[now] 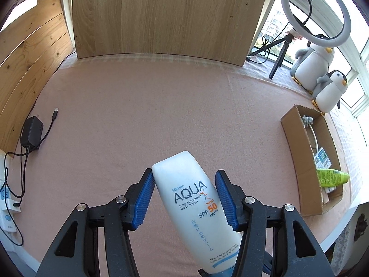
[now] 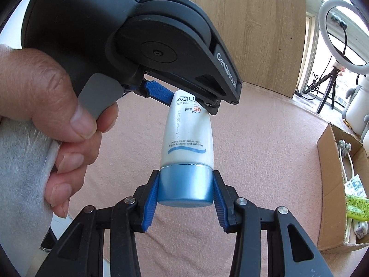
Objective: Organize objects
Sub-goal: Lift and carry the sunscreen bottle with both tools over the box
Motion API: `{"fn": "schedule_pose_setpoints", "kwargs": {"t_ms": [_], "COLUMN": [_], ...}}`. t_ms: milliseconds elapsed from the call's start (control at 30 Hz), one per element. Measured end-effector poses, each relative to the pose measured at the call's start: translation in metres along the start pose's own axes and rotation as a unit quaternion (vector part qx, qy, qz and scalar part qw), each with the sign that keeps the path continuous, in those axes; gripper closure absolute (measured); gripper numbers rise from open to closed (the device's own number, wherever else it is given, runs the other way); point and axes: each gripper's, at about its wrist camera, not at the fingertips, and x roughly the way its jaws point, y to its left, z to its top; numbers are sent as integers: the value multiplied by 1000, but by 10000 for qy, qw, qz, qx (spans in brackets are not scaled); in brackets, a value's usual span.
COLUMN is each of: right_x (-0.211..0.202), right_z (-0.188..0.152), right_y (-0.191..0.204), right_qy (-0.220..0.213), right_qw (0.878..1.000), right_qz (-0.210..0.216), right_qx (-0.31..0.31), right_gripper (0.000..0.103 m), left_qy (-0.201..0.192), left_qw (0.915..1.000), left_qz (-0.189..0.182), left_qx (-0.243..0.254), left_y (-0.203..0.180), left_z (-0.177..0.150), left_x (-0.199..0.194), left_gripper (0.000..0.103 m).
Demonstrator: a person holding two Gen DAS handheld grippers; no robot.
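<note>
A white sunscreen tube [image 1: 196, 207] with a blue cap [image 2: 185, 187] hangs above the pink cloth, held at both ends. My left gripper [image 1: 185, 175] is shut on the tube's flat upper end, its blue pads pressing both sides, and the tube lies slanted between them. In the right wrist view that left gripper [image 2: 184, 100] comes down from the top left, with a person's hand [image 2: 46, 92] round its handle. My right gripper [image 2: 186, 177] is shut on the blue cap. The tube [image 2: 186, 133] rises from the cap towards the left gripper.
A cardboard box [image 1: 299, 161] stands at the right on the pink cloth [image 1: 138, 103], with a green tube [image 1: 332, 176] and small items inside. Two plush penguins [image 1: 329, 92] and a ring light [image 1: 316, 11] stand behind it. A black charger [image 1: 32, 131] lies far left, with a wooden board [image 1: 166, 16] at the back.
</note>
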Motion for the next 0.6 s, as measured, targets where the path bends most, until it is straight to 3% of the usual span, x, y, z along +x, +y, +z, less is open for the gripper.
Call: {"fn": "schedule_pose_setpoints", "kwargs": {"t_ms": [367, 600], "right_x": [-3, -12], "right_z": [-2, -4], "right_y": [-13, -24], "right_qy": [-32, -83], "right_qw": [9999, 9995], "right_qz": [-54, -163], "right_qx": [81, 246], "right_gripper": [64, 64], "left_qy": [-30, -21], "left_qw": [9999, 9992], "left_qz": [-55, -178], "left_qx": [117, 359], "left_y": [-12, -40], "left_z": [-1, 5], "left_x": [4, 7], "left_gripper": [45, 45]}}
